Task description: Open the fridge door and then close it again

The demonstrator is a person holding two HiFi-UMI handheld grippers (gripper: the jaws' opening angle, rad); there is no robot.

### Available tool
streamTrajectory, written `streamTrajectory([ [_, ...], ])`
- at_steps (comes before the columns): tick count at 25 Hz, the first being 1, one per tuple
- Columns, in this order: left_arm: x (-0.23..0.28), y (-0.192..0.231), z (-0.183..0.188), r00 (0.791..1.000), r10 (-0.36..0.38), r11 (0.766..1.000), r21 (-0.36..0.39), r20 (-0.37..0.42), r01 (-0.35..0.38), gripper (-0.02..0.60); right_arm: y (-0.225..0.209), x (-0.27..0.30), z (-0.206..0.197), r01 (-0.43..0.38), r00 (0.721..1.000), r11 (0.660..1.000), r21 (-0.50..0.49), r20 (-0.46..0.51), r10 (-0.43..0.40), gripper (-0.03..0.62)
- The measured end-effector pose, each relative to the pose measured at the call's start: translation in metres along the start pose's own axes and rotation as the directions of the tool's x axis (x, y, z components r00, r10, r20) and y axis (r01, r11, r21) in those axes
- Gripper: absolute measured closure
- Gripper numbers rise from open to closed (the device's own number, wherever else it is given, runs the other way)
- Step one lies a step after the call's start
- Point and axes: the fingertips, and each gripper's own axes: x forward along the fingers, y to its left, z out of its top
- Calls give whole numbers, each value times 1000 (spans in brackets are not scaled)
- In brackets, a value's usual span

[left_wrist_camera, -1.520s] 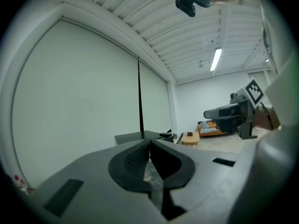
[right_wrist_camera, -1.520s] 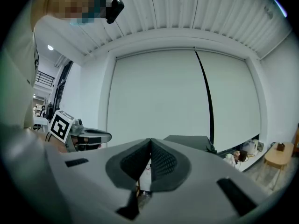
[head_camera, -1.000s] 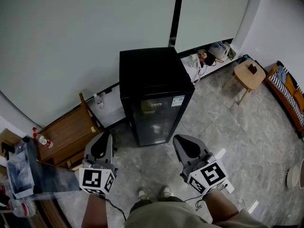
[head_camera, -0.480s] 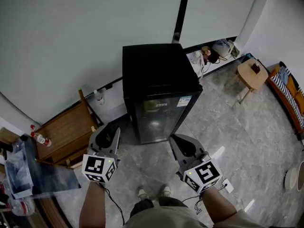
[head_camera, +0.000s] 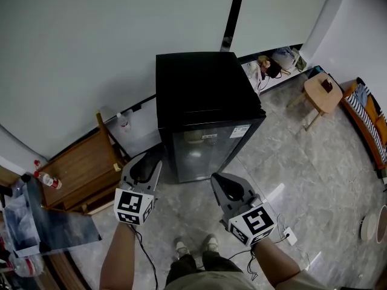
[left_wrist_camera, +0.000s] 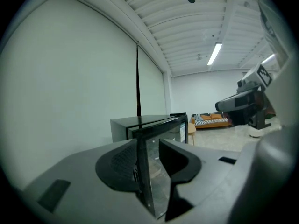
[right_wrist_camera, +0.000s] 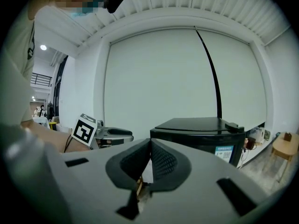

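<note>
- The fridge (head_camera: 202, 95), black with a glass door (head_camera: 208, 154), stands on the grey floor (head_camera: 314, 162) against the white wall (head_camera: 91, 47), straight ahead of the person.
- The door is seen shut flat against the body; a label (head_camera: 240, 130) is stuck in its upper right corner.
- The left gripper (head_camera: 149, 162) is held low at the door's left edge. Its jaws are parted in the left gripper view (left_wrist_camera: 148, 146), and the door's upright edge (left_wrist_camera: 142, 171) is seen through the gap. Whether that edge is touched cannot be told; nothing is clamped.
- The right gripper (head_camera: 216, 180) is held just in front of the door's lower right part, apart from it. Its jaws are brought together at the tips in the right gripper view (right_wrist_camera: 150, 143), with nothing held between them.
- The grippers are kept near each other, one at each side of the door.
- A wooden chair (head_camera: 91, 168) is placed left of the fridge, with a bottle (head_camera: 124, 124) behind it.
- A stool (head_camera: 320, 92) and a sofa (head_camera: 366, 116) are seen well apart to the right.
</note>
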Motion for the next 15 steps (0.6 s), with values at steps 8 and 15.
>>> streamTrajectory([
  [8, 39, 9, -52, 999, -31, 1000, 2, -35, 31, 457, -18, 33, -28, 12, 1000, 1000, 8, -20, -12, 597],
  [15, 76, 18, -90, 997, -49, 998, -32, -60, 47, 453, -29, 66, -48, 4, 999, 1000, 19, -37, -3, 597],
])
